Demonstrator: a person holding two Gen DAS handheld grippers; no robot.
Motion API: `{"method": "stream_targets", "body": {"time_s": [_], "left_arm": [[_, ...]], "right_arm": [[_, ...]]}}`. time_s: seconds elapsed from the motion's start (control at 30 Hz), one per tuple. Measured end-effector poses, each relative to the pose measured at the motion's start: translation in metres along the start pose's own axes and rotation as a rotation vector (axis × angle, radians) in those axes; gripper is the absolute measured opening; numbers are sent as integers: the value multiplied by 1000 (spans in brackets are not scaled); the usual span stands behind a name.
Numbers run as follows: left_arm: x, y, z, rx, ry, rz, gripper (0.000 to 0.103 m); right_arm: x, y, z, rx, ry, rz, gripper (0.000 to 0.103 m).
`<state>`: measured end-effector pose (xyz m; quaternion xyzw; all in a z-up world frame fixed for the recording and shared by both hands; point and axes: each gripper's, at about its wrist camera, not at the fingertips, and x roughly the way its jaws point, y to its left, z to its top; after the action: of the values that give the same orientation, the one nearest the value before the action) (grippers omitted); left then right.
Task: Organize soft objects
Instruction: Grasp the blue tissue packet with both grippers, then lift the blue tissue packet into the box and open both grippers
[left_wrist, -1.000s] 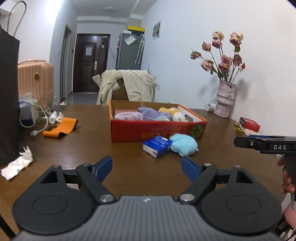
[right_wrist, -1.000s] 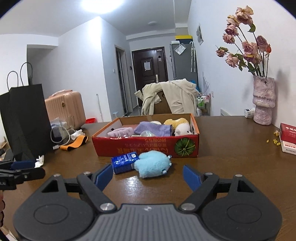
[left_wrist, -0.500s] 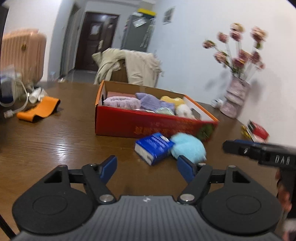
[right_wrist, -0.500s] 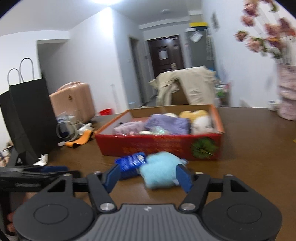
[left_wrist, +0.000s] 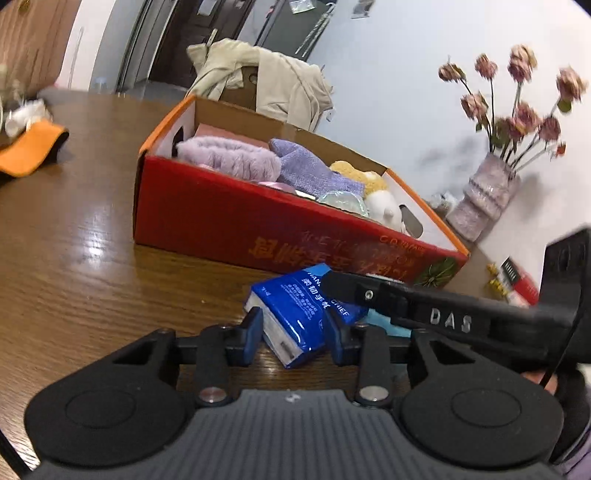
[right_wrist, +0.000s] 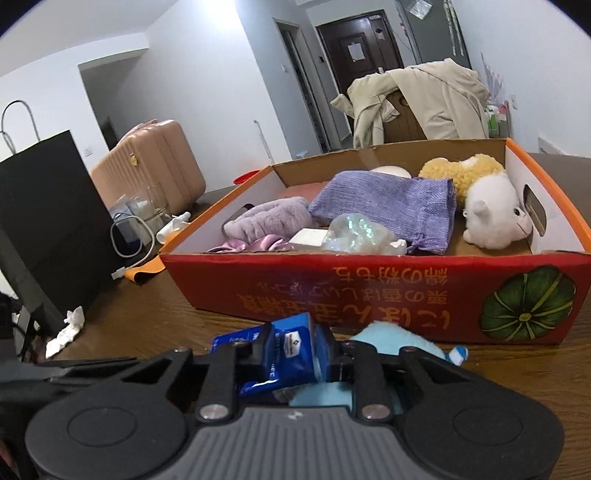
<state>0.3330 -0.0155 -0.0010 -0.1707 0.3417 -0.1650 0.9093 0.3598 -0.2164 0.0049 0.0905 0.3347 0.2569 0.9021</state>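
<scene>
Both the left gripper (left_wrist: 293, 338) and the right gripper (right_wrist: 293, 352), jaws just closing, clenched one blue tissue pack (left_wrist: 295, 310) beside the red box (right_wrist: 369, 295).

On the table (right_wrist: 535, 373), just before the near wall of the box (right_wrist: 369, 291): a tissue pack (right_wrist: 291, 354), touching a plush toy (right_wrist: 399, 341) on its right. Inside the box, seen from the right wrist: a furry band (right_wrist: 269, 221) at left, a cloth pouch (right_wrist: 388, 203) in the middle, a stuffed animal (right_wrist: 491, 218) at right. Beyond the box, a chair draped with a coat (right_wrist: 424, 99); left of the box, a paper bag (right_wrist: 48, 214) and behind it a suitcase (right_wrist: 147, 162); far right in the left-wrist view, a vase (left_wrist: 484, 199) against the wall.
</scene>
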Motion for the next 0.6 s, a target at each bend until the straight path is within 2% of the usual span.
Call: {"method": "stream_targets", "body": {"time_s": [0.17,0.27,0.33,0.4,0.53,0.6], "left_arm": [[2,12,2,-68,15,-29,37],[1,10,3,-62,8,-13,37],[0,9,3,-54,7,-10,33],[-6,7,4,-25,-2,-8,33],[-44,7,-3,-18,-83,-14,32],[-71,7,-15,-30,-104,-48,32]], "right_arm": [[1,5,-3,-67,-9,-9,26],[2,5,-1,-67,2,-7,27],[1,7,0,-75,13,8,35],[0,14,0,-98,22,15,35],[-22,35,-4,-100,-1,39,32],[-43,54,-16,-117,-24,33,32]]}}
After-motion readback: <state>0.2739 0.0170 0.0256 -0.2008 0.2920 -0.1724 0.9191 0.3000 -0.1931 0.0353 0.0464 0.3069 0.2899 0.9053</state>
